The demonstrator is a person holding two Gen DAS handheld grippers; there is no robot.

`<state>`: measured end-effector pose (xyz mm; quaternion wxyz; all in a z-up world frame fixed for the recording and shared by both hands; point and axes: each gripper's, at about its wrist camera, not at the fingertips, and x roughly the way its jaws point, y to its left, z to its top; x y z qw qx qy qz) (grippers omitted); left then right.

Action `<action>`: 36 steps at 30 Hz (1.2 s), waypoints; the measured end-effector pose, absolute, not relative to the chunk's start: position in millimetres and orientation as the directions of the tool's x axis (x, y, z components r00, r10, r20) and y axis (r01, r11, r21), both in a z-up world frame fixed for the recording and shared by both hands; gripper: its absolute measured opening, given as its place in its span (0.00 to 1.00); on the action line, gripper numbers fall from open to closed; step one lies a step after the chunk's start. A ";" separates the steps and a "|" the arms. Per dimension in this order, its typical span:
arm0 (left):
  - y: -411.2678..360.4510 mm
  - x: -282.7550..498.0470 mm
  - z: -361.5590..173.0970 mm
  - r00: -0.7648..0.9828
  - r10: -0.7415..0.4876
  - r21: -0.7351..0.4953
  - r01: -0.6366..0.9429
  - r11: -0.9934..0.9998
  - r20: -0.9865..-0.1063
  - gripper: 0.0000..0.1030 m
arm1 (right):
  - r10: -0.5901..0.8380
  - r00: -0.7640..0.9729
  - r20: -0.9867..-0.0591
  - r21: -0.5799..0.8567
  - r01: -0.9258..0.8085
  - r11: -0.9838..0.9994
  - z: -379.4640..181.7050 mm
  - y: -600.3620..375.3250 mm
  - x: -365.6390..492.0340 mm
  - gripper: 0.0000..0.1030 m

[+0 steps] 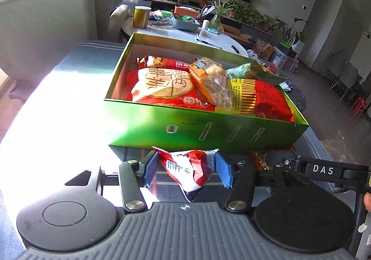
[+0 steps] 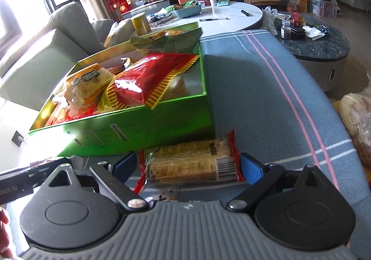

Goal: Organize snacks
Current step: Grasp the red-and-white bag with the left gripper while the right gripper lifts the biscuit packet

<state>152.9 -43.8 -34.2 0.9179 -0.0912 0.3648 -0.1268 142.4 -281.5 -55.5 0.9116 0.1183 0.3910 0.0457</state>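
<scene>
Left wrist view only: left gripper clenched on a small red-and-white packet, blue pads pressing both sides; barcode label faces up. The packet's long axis runs from 11 to 5 o'clock, serrated red end toward the box, other end hanging toward the camera. At 3 o'clock a black bar of the other gripper reads "DAS".

Right wrist view only: right gripper grasping a wide clear-wrapped yellow cake packet with red ends; blue pads touch its two ends. Long axis lies 9 to 3 o'clock, crosswise between the fingers; barcode at the 3 o'clock end, other print too small to read. At 9 o'clock a black bar shows partial lettering ending ".AI". At 3 o'clock, a bagged bundle at the cloth's edge.

Both views: both packets are held just in front of the green box, near its front wall, above a blue-grey cloth with pink and white stripes. Box is open and full: red bag with large Chinese characters at 11 o'clock in the left view, clear bread pack with orange label mid, red-and-yellow striped bag at 1 o'clock, green bag behind.

Farther, at 12 o'clock: white round table, yellow can, blue basket, potted plants, dark screen. Right view alone shows the dark marble table at 2 o'clock.
</scene>
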 end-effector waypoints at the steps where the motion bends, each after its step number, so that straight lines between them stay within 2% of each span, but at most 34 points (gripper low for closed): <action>1: -39.1 152.9 -32.6 0.704 -0.298 -0.266 0.160 0.951 -0.645 0.49 | 0.173 0.688 -0.705 0.244 0.006 0.970 -54.8 -277.8 141.5 0.77; 5: -21.5 150.0 -31.5 0.712 -0.286 -0.279 0.131 0.951 -0.641 0.49 | 0.250 0.671 -0.698 0.268 -0.078 0.960 -49.5 -259.8 130.3 0.77; 11: -2.5 147.5 -34.7 0.720 -0.270 -0.299 0.091 0.950 -0.639 0.49 | 0.436 0.589 -0.681 0.283 -0.337 0.898 -38.2 -217.2 105.4 0.76; 18: 8.4 146.8 -38.7 0.712 -0.286 -0.327 0.084 0.941 -0.641 0.48 | 0.359 0.663 -0.657 0.101 -0.395 0.913 -31.0 -205.3 99.6 0.76; 25: 17.9 148.3 -43.1 0.702 -0.275 -0.336 0.055 0.940 -0.657 0.46 | 0.398 0.644 -0.653 -0.066 -0.572 0.817 -40.9 -191.3 122.5 0.76; 31: 17.1 151.3 -47.4 0.690 -0.283 -0.342 0.054 0.938 -0.667 0.46 | 0.395 0.553 -0.734 -0.071 -0.641 0.764 -53.1 -183.1 143.3 0.76; 36: 18.1 154.3 -52.0 0.680 -0.284 -0.347 0.046 0.937 -0.676 0.48 | 0.363 0.555 -0.749 -0.046 -0.590 0.806 -60.5 -189.7 136.1 0.76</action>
